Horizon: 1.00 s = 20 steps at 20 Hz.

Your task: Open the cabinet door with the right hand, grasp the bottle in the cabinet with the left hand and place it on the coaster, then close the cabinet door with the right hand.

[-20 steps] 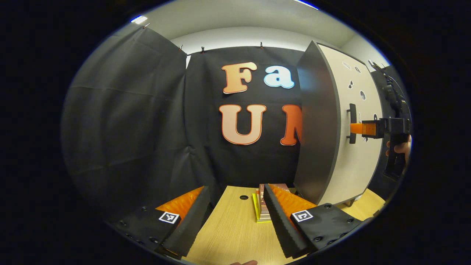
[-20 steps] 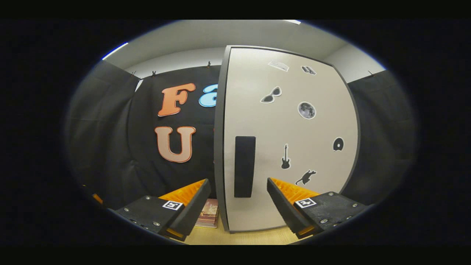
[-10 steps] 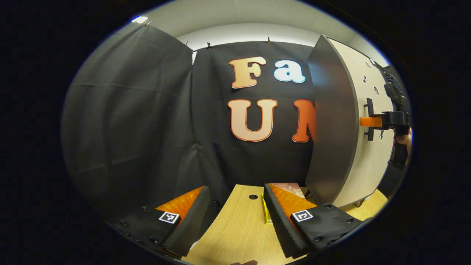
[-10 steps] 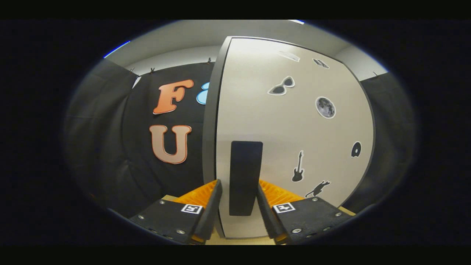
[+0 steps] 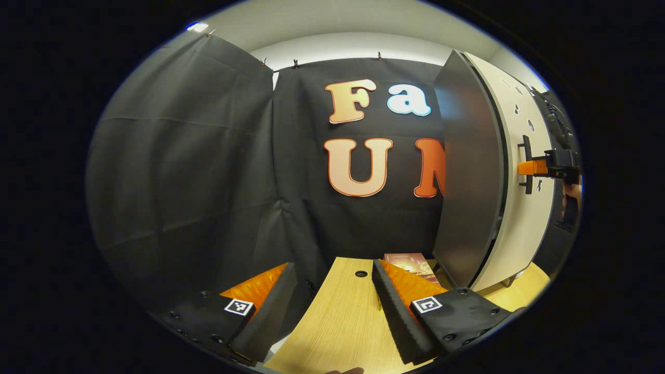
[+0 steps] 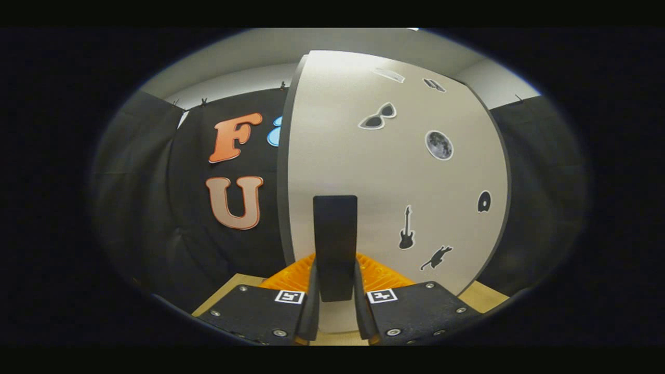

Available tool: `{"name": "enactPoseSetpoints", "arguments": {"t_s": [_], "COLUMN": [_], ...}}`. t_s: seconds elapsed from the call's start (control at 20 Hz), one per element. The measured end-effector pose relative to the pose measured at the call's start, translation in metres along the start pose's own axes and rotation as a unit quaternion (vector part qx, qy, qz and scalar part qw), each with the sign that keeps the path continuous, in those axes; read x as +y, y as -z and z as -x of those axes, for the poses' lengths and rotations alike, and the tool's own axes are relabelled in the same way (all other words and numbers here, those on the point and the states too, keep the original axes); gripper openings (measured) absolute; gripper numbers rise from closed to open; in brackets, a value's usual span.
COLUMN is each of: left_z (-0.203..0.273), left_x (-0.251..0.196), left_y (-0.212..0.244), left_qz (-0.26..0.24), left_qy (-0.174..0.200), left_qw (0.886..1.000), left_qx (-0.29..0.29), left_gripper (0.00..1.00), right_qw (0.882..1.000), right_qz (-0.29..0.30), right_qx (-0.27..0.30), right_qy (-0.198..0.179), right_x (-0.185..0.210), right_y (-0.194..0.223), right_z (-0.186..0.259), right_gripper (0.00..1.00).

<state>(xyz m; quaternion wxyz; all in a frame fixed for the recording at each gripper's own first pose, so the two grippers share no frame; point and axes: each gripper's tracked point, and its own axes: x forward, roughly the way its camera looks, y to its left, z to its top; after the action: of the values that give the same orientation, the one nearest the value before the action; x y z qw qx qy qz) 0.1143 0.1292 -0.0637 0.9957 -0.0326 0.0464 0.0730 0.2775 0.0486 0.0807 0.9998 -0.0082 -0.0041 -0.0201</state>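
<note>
The right gripper (image 6: pixel 335 298) pinches the black handle (image 6: pixel 335 244) on the cabinet door (image 6: pixel 395 171), both fingers pressed on it. The left gripper (image 5: pixel 332 306) is spread wide above the table (image 5: pixel 337 322), left of the cabinet (image 5: pixel 467 171). The door stands slightly ajar; the bottle is hidden.

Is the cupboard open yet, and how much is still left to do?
Barely. The right gripper has clamped the door handle, and the cabinet door shows a slight gap. The left gripper waits open above the table. Fetching the bottle and closing remain.

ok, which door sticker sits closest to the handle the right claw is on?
The guitar sticker, just right of the handle; the cat, moon and sunglasses sit farther off.
</note>
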Motion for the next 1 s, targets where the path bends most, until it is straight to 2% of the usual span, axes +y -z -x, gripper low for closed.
{"name": "enactPoseSetpoints", "arguments": {"t_s": [0.05, 0.2, 0.25, 0.35, 0.5, 0.6, 0.65, 0.7, 0.85, 0.9, 0.95, 1.0], "left_z": [0.005, 0.013, 0.016, 0.027, 0.042, 0.051, 0.056, 0.061, 0.078, 0.085, 0.090, 0.096], "left_x": [0.002, 0.003, 0.001, -0.003, -0.009, -0.016, -0.022, -0.029, -0.053, -0.062, -0.071, -0.081], "left_y": [-0.001, 0.004, 0.008, 0.018, 0.016, 0.007, 0.005, 0.002, -0.007, -0.011, -0.012, -0.014], "left_qz": [0.001, 0.004, 0.004, 0.003, 0.000, -0.002, -0.006, -0.010, -0.019, -0.021, -0.024, -0.028], "left_qy": [0.002, 0.010, 0.014, 0.021, 0.029, 0.030, 0.032, 0.034, 0.037, 0.038, 0.039, 0.041], "left_qw": [1.000, 1.000, 1.000, 1.000, 1.000, 1.000, 0.999, 0.999, 0.999, 0.999, 0.999, 0.999], "left_qx": [-0.003, -0.006, -0.001, 0.008, 0.010, -0.002, -0.005, -0.007, -0.016, -0.017, -0.018, -0.019], "left_gripper": [0.95, 0.95, 0.95, 0.95, 0.95, 0.95, 0.95, 0.95, 0.95, 0.95, 0.95, 0.95], "right_qw": [1.000, 1.000, 1.000, 1.000, 1.000, 1.000, 1.000, 1.000, 1.000, 1.000, 1.000, 1.000], "right_qz": [-0.003, -0.009, -0.010, -0.013, -0.019, -0.015, -0.018, -0.022, -0.026, -0.027, -0.027, -0.028], "right_qx": [0.000, -0.002, -0.002, 0.000, 0.000, 0.001, 0.002, 0.002, 0.003, 0.005, 0.005, 0.006], "right_qy": [0.002, 0.008, 0.011, 0.016, 0.018, 0.021, 0.023, 0.022, 0.010, 0.008, 0.005, 0.002], "right_x": [0.001, -0.005, -0.017, -0.036, -0.057, -0.058, -0.061, -0.066, -0.078, -0.081, -0.086, -0.090], "right_y": [0.000, -0.002, 0.002, 0.009, 0.013, 0.011, 0.010, 0.010, 0.011, 0.011, 0.012, 0.014], "right_z": [0.005, 0.030, 0.050, 0.082, 0.115, 0.115, 0.119, 0.122, 0.138, 0.142, 0.144, 0.148], "right_gripper": [0.27, 0.27, 0.23, 0.23, 0.16, 0.16, 0.21, 0.22, 0.13, 0.18, 0.13, 0.16]}}
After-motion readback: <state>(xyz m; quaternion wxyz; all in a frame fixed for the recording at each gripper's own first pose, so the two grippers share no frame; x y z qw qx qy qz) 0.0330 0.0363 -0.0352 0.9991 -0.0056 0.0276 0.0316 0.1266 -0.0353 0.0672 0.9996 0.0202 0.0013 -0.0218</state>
